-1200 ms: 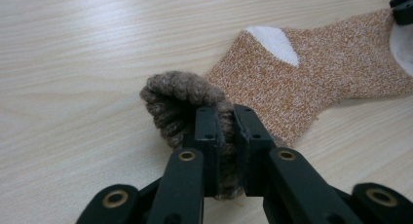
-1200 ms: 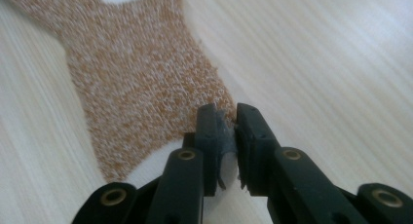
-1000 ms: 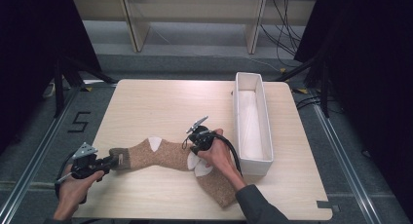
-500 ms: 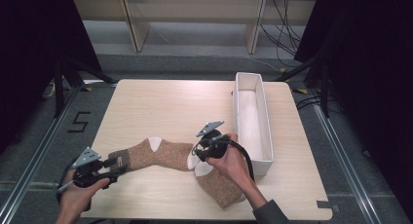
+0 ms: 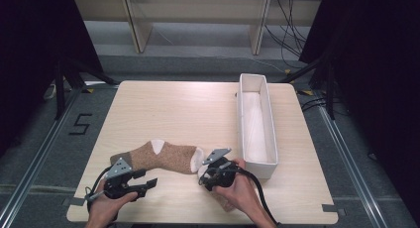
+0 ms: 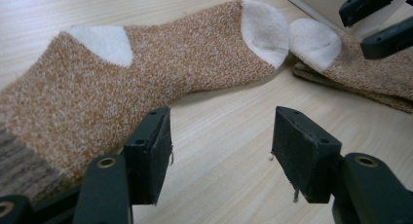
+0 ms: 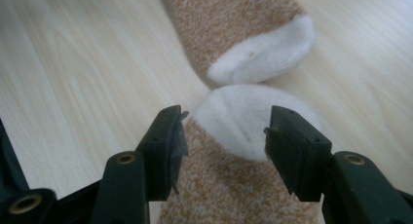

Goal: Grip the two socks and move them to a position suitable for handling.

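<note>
A brown sock (image 5: pixel 163 157) with a white heel and toe lies flat across the near half of the table (image 5: pixel 173 109). A second matching sock (image 7: pixel 234 185) lies under my right hand, its white toe (image 7: pixel 243 121) touching the first sock's toe (image 7: pixel 265 51). My left gripper (image 5: pixel 148 183) sits just in front of the first sock's cuff end; its jaws have just been opening and nothing is between them (image 6: pixel 221 136). My right gripper (image 5: pixel 204 177) has also just been opening. It stands open over the second sock's toe, pads apart from it.
A long white open box (image 5: pixel 241 114) stands along the right side of the table, close to my right hand. In the left gripper view the right gripper's black jaws (image 6: pixel 377 24) show at the top right. Shelving and cables lie beyond the far edge.
Both grippers have let go of the first sock, opened, and drawn back toward the near edge. The sock now lies loose on the table.
</note>
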